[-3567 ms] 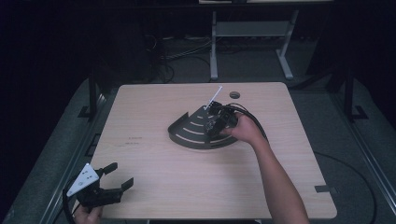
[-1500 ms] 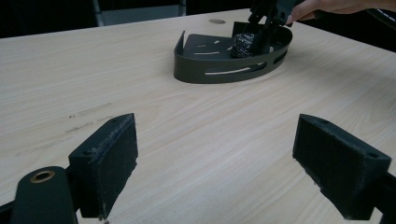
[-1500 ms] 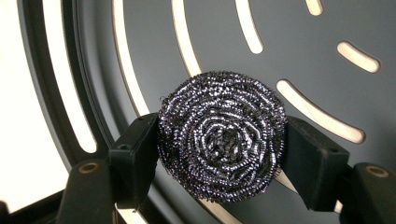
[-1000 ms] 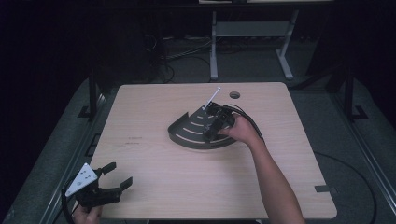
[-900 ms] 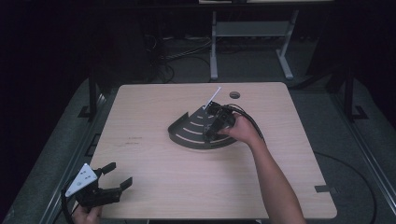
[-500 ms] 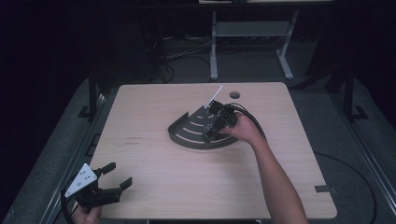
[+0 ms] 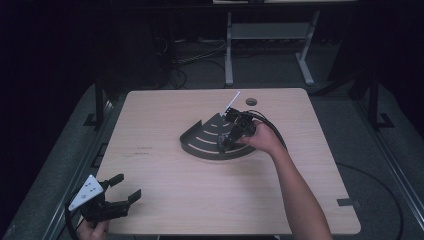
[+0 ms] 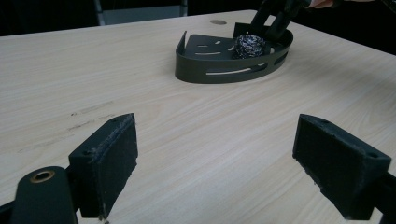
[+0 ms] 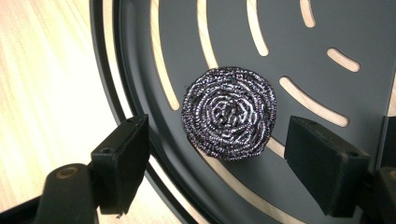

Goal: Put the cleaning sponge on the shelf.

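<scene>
Steel-wool scourer [image 9: 229, 120] sits in the dark slotted tray [image 9: 327, 28] at mid-frame of the right gripper view, between the right gripper [image 9: 233, 154]'s half-open jaws and touching neither pad; nothing is gripped. The jaws have just been opening a little. At lower left of the high view, the left gripper [image 7: 122, 192] rests with its jaws spread wide and empty at the table [image 7: 165, 115] edge. Risk, judged from here: the left pad, hanging over the tray's raised rim, could catch the wall on closing and shove the tray instead of seizing the scourer.

The right hand-held gripper [image 9: 217, 154] has just spread its jaws, clear of the steel scourer [image 9: 228, 119].
</scene>
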A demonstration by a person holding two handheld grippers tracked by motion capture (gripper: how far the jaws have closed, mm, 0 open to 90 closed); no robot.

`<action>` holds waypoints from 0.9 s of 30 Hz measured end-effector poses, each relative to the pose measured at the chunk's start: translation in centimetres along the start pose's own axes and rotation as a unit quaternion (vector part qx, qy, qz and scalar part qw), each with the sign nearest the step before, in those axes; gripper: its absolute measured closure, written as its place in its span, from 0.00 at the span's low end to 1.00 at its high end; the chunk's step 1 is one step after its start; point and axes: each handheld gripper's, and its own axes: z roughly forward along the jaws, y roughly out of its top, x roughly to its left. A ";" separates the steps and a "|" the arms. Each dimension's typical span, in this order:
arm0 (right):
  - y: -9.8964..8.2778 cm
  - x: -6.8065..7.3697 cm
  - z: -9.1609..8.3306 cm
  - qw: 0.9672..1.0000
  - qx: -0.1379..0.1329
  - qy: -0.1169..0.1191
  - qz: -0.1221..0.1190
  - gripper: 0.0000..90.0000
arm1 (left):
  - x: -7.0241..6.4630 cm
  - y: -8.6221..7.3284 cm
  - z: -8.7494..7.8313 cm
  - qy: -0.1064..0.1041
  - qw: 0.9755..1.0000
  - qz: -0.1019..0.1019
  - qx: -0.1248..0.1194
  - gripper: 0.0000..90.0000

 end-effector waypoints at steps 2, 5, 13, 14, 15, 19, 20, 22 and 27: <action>-0.1 0.1 -0.3 1.000 -0.002 -0.003 -0.002 0.25 | -0.1 0.0 0.0 0.002 1.000 0.001 0.003 0.15; -0.3 0.1 -0.7 1.000 -0.006 -0.005 -0.001 0.25 | -0.1 0.0 0.0 0.000 1.000 0.001 0.000 0.15; -1.4 -0.1 -1.7 1.000 -0.015 -0.008 0.006 0.25 | -0.2 0.1 0.2 -0.001 1.000 0.003 0.003 0.15; -1.6 -0.1 -1.8 1.000 -0.014 -0.008 0.006 0.25 | -0.2 0.1 0.2 0.000 1.000 0.004 0.003 0.15; -1.8 -0.2 -1.9 1.000 -0.016 -0.008 0.008 0.25 | -0.2 0.1 0.2 0.000 1.000 0.004 0.003 0.15; -2.3 -0.3 -2.1 1.000 -0.016 -0.010 0.010 0.24 | -0.2 0.1 0.2 -0.001 1.000 0.003 0.002 0.15; -2.4 -0.3 -2.2 1.000 -0.015 -0.010 0.011 0.24 | -0.2 0.1 0.3 -0.001 1.000 0.002 0.003 0.15; -2.6 -0.3 -2.4 1.000 -0.017 -0.012 0.011 0.24 | -0.3 0.1 0.3 -0.001 1.000 0.004 0.004 0.15; -2.9 -0.2 -3.0 1.000 -0.017 -0.013 0.010 0.24 | -0.3 0.1 0.3 -0.001 1.000 0.005 0.005 0.15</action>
